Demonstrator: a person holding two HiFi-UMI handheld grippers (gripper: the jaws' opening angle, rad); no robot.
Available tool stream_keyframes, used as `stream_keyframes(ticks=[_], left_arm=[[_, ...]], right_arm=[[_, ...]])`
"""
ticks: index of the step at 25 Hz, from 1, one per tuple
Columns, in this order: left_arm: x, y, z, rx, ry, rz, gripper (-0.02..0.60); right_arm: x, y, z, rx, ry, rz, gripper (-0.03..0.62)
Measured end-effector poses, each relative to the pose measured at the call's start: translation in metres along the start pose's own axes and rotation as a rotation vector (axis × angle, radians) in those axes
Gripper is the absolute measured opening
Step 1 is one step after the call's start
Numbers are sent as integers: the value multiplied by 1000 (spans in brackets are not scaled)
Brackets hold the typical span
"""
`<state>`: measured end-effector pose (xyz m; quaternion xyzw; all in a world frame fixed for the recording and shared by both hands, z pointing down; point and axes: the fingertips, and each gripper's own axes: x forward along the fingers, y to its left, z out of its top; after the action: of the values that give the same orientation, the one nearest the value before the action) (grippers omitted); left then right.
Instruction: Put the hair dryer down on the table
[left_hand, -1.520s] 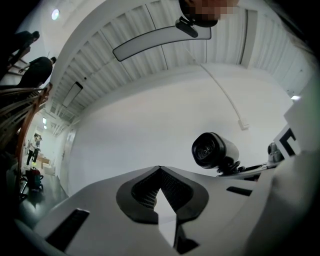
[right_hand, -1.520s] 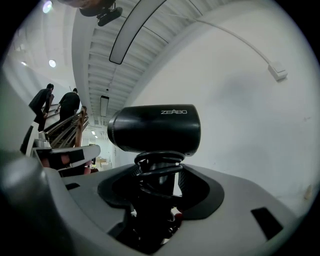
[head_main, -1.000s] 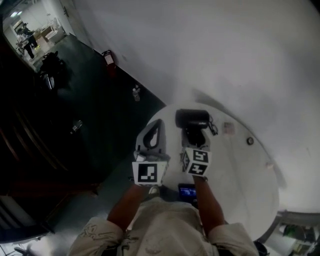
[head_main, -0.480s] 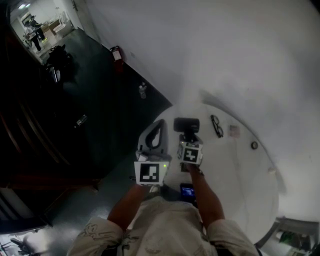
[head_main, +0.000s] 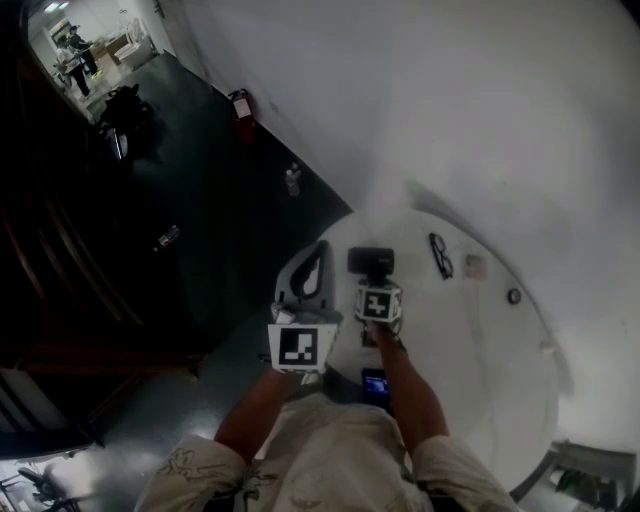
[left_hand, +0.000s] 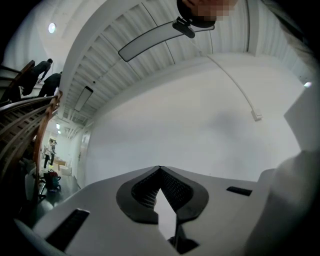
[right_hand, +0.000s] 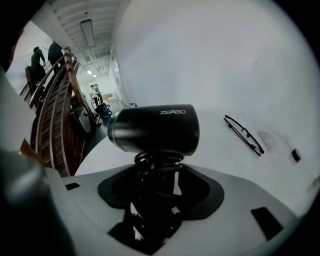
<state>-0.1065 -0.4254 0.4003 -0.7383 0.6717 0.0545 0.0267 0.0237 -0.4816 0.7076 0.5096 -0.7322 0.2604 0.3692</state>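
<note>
Right gripper view first. Holding what?

Right gripper (right_hand: 156, 172) clamped on the handle of the hair dryer (right_hand: 155, 131), with the cord coiled round that handle between the jaws. Black barrel lying crosswise just past the jaw tips.

Over what?

Over the near left part of the round white tabletop (head_main: 470, 340), close to its edge in the head view. Touching the surface or not: cannot tell. Glasses (right_hand: 243, 134) off to the right, well apart from the dryer.

And the other side?

Left gripper (left_hand: 160, 170) closed tip to tip, nothing between, aimed at the bare wall beside the tabletop's edge. No part in this step, by the look of it.

How to finish well?

Probably best to ease down slowly and a little further in from the edge. Tip to rest barrel and handle end together on the white surface, and only then let the jaws part. Afterwards, draw straight back along the handle to avoid snagging the coiled cord. Worth staying clear of the glasses throughout.
</note>
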Motion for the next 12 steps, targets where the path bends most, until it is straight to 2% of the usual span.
stream_keyframes(ticks=[2,3,5,6,7,9,10,12], left_arm=[[0,3,-1,-2,3,4,-5],[0,5,-2,0,6,6,-5],[1,5,-3,3,6,7,-5],[2,5,-3,7,4,6,-5],[3,5,-4,13,3,4,-5],[2,6,-4,17,7,5,-5],[2,7,-4,12,8,7,-5],[2,9,-5,5,6,6,-5]], right_arm=[[3,2,3,-6,5,0,244],[5,7,0,8,32,26,244],[9,32,-16,86,140,151,244],[12,38,-20,107,175,186,245],[14,32,-18,90,173,161,244],[16,8,-5,8,123,40,245],[16,4,-2,-13,112,14,245],[17,5,-5,-9,128,17,245]])
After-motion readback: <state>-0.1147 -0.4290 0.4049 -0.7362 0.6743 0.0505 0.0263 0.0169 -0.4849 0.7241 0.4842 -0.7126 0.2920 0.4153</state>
